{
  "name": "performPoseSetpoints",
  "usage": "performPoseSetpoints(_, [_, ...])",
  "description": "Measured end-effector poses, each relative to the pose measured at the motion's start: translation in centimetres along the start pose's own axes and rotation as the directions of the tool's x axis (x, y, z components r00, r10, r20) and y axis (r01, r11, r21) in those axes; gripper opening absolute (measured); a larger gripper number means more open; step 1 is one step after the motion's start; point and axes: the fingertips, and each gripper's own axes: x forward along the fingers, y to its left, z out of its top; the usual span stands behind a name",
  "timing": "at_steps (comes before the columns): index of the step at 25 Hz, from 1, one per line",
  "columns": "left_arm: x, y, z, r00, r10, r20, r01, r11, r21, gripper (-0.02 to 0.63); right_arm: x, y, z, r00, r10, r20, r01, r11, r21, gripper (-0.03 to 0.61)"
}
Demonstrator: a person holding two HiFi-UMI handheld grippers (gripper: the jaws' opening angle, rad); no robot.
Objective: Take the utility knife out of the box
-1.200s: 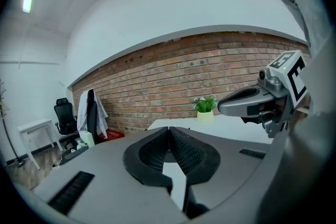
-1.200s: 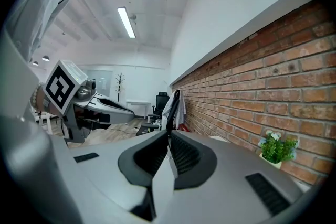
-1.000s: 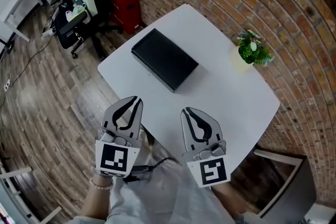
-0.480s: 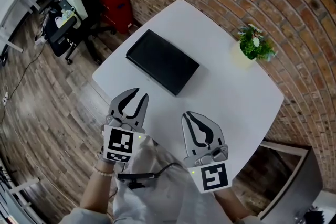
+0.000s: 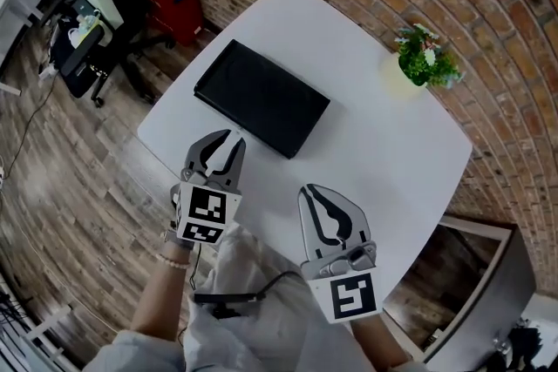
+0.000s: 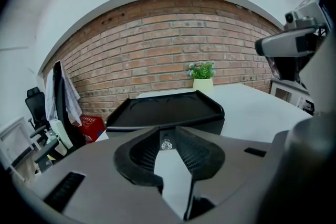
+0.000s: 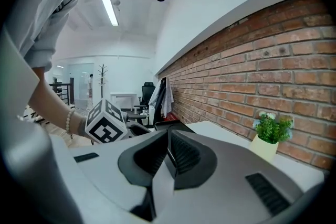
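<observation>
We stand over the white table (image 5: 384, 161). The flat black box (image 5: 261, 98) lies closed on its left part, and the knife is out of sight, so we judge it to be inside. Our left gripper (image 5: 231, 142), jaws apart and empty, points at the box's near edge. The right gripper (image 5: 307, 190) hangs nearer us, jaws together on nothing. We expect the knife to be stiff, light and smooth, best gripped across the handle, clear of the blade.

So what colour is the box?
The box is black, clearest in the head view.
</observation>
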Motion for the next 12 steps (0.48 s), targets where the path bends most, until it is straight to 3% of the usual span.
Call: performPoseSetpoints(12, [3.9,0.4,-3.8,0.995,-0.044,-0.088,0.044,0.999,0.005,0.086,1.2,-0.3,-2.1,0.997,-0.043,-0.065,0.045,0.999,0.017,0.051])
